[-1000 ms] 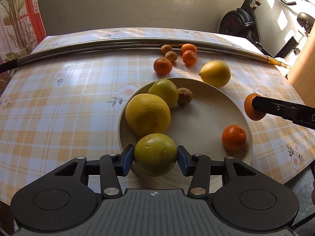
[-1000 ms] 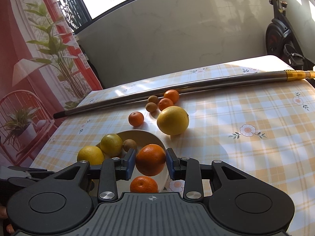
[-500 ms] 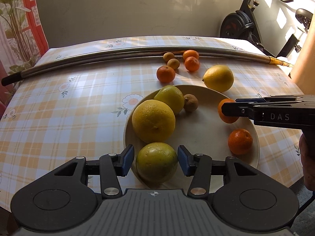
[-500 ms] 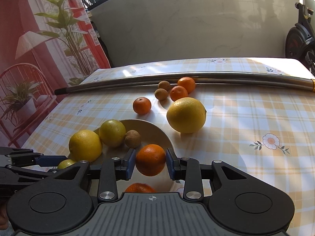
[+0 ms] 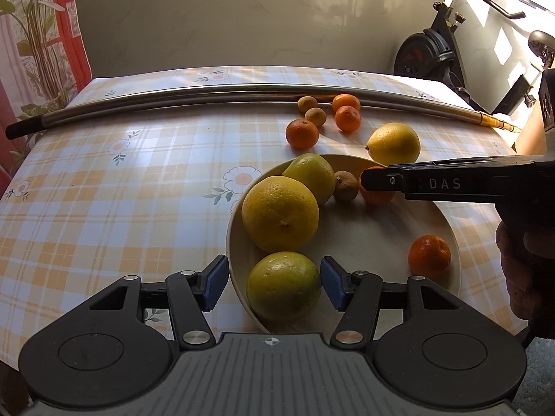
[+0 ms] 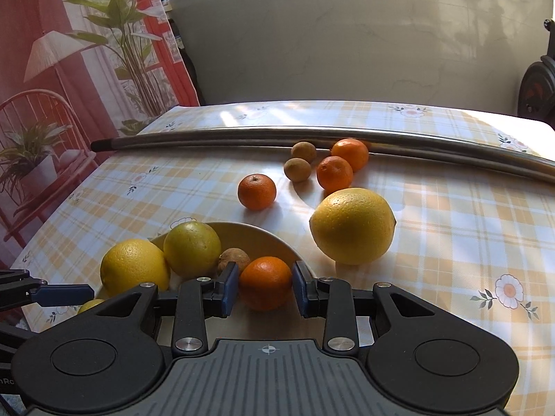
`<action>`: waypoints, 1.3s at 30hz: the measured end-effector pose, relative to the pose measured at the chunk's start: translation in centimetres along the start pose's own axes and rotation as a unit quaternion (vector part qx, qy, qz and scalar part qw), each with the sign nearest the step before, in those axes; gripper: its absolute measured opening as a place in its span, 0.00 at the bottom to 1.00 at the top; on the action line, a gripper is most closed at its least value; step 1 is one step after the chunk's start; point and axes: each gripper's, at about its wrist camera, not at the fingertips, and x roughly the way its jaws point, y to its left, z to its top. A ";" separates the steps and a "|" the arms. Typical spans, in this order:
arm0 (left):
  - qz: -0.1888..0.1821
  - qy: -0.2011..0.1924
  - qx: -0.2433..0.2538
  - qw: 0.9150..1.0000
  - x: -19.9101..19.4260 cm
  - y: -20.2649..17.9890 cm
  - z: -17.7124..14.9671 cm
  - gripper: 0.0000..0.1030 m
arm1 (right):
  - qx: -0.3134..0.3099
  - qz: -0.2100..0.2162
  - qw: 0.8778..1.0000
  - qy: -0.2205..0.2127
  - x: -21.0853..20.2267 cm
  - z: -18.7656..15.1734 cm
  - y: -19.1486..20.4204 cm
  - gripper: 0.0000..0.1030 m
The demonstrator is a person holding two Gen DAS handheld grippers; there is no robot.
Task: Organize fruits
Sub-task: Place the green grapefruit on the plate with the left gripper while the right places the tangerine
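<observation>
Orange mandarin (image 6: 265, 282) clamped in the right gripper (image 6: 265, 289) over the round cream plate (image 5: 367, 242); left gripper (image 5: 274, 282) released, straddling a yellow-green citrus fruit (image 5: 282, 286) resting on that plate atop the checked counter (image 5: 121, 187).

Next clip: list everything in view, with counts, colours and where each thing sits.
plate: one, cream, on the tablecloth.
large citrus: three, yellow to yellow-green, plate's left side.
brown fruit: one, small, on the plate.
loose mandarin: one, orange, plate's right side.
held mandarin: one, orange, over the plate.
table mandarins: three, orange, beyond the plate.
tan fruits: two, small, beside those.
big yellow citrus: one, on the cloth.
metal pole: one, silver, across the far side.
tablecloth: one, orange-white check.
exercise bike: one, black, behind.
left gripper: open around the nearest citrus.
right gripper: shut on the held mandarin.
</observation>
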 end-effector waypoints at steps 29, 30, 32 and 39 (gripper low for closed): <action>0.006 -0.040 -0.012 0.999 -2.4 0.2 -1.1 0.63 | 0.110 -0.068 0.989 -0.066 -7.6 -3.4 -1.9 0.33; 0.006 -0.042 -0.011 0.999 -2.6 0.0 -1.1 0.63 | 0.109 -0.069 0.989 -0.067 -7.7 -3.6 -1.9 0.33; 0.005 -0.046 -0.009 0.999 -2.9 -0.1 -1.2 0.63 | 0.104 -0.072 0.990 -0.070 -7.9 -3.8 -1.6 0.33; 0.010 -0.061 -0.014 0.998 -3.6 0.1 -1.5 0.63 | 0.090 -0.069 0.991 -0.073 -8.4 -3.8 -0.7 0.33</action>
